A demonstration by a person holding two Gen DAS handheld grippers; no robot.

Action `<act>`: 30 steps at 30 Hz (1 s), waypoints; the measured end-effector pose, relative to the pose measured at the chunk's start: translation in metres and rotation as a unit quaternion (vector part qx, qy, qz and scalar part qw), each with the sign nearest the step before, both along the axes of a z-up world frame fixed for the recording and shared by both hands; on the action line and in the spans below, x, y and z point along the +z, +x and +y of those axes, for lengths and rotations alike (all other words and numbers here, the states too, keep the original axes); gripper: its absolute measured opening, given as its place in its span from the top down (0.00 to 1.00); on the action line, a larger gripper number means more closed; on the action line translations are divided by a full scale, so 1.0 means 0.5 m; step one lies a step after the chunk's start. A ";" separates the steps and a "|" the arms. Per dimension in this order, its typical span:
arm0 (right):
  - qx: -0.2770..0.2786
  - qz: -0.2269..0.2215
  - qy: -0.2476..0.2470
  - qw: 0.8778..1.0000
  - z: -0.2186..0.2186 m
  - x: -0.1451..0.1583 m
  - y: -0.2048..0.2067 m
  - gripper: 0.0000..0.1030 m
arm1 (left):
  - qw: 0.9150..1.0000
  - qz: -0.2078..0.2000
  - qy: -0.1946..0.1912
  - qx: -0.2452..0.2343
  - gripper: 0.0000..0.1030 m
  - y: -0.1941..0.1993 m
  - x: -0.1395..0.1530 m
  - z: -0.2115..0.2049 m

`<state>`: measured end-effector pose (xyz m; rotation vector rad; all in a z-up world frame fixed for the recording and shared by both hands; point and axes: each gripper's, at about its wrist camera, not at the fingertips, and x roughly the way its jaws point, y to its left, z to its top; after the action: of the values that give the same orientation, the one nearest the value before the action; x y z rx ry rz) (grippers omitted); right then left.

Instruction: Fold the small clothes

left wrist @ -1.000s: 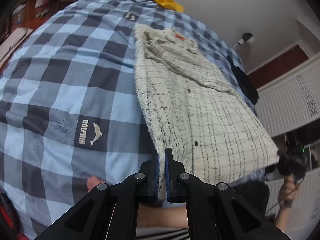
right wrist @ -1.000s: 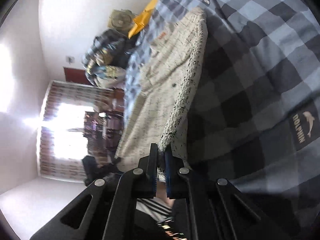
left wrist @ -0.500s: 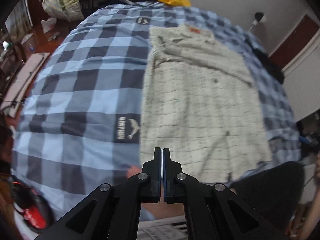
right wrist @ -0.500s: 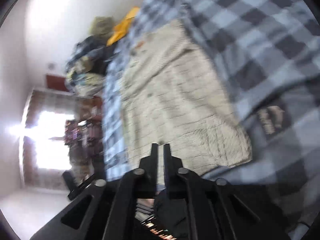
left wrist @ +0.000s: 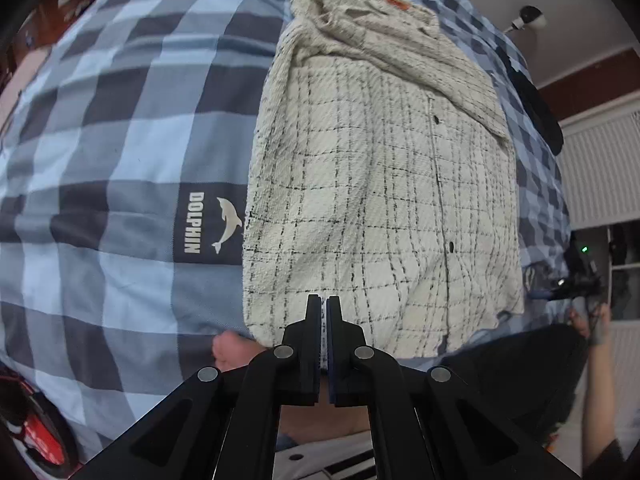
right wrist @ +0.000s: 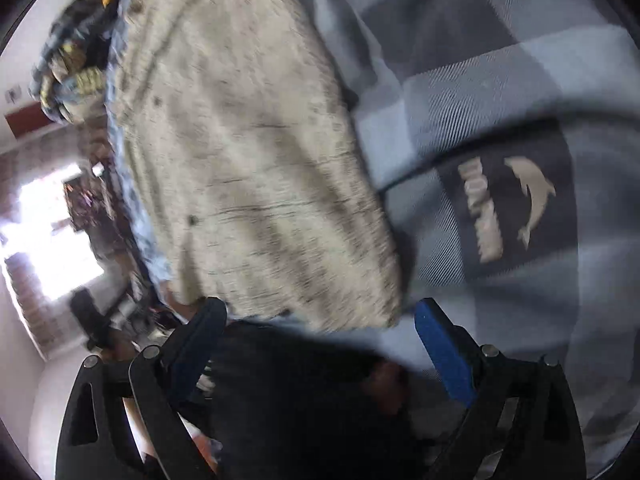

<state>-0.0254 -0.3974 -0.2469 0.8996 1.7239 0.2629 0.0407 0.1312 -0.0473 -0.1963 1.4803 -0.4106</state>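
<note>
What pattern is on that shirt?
Cream shirt with thin black check lines; clearest in the left wrist view.

One shirt (left wrist: 380, 184) — one bedspread (left wrist: 120, 120)

Checked bedspread (left wrist: 120, 128) (cream shirt (left wrist: 372, 200) atop)

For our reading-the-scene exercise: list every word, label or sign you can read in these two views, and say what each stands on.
"DOLPHIN": pale capitals beside a dolphin figure, on a dark patch of the checked bedcover.
Same patch in the right wrist view: lettering too blurred to read.
Orange tag at the collar of the cream shirt: too small to read.
</note>
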 end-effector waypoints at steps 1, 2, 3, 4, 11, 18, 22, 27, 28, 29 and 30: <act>0.010 0.000 0.006 1.000 0.003 -0.013 0.006 0.09 | 1.000 0.012 -0.007 0.007 0.99 0.007 -0.010 0.004; 0.019 -0.001 0.012 1.000 0.006 -0.023 0.010 0.09 | 1.000 0.020 -0.008 0.011 0.99 0.014 -0.019 0.006; 0.030 -0.001 0.017 0.999 0.013 -0.041 0.019 0.09 | 1.000 0.026 -0.003 0.015 0.99 0.019 -0.027 0.007; 0.036 0.002 0.020 0.999 0.016 -0.047 0.017 0.09 | 0.999 0.031 0.007 0.017 0.99 0.025 -0.037 0.009; 0.065 -0.010 0.059 0.996 0.040 -0.078 0.033 0.09 | 0.994 0.063 0.087 -0.024 0.99 0.053 -0.137 -0.017; 0.082 -0.057 0.101 0.990 0.079 -0.036 0.037 0.13 | 0.993 0.119 -0.006 0.001 0.99 0.053 -0.182 -0.022; 0.075 -0.010 0.085 0.994 0.093 -0.076 0.037 0.13 | 0.992 0.123 -0.013 0.011 0.99 0.058 -0.203 -0.025; 0.079 -0.018 0.079 0.994 0.102 -0.047 0.040 0.13 | 0.992 0.125 -0.004 0.030 0.99 0.065 -0.211 -0.008; 0.080 -0.017 0.076 0.994 0.108 -0.047 0.040 0.13 | 0.992 0.125 0.004 0.034 0.99 0.065 -0.209 -0.001; 0.080 -0.015 0.073 0.994 0.116 -0.043 0.041 0.13 | 0.992 0.121 0.011 0.039 0.99 0.066 -0.206 0.005; 0.078 -0.013 0.073 0.994 0.119 -0.046 0.040 0.13 | 0.992 0.113 0.019 0.045 0.99 0.066 -0.202 0.011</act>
<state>-0.0052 -0.3378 -0.2700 0.8625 1.7714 0.5076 0.0735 0.1365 -0.1482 -0.2842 1.6931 -0.2941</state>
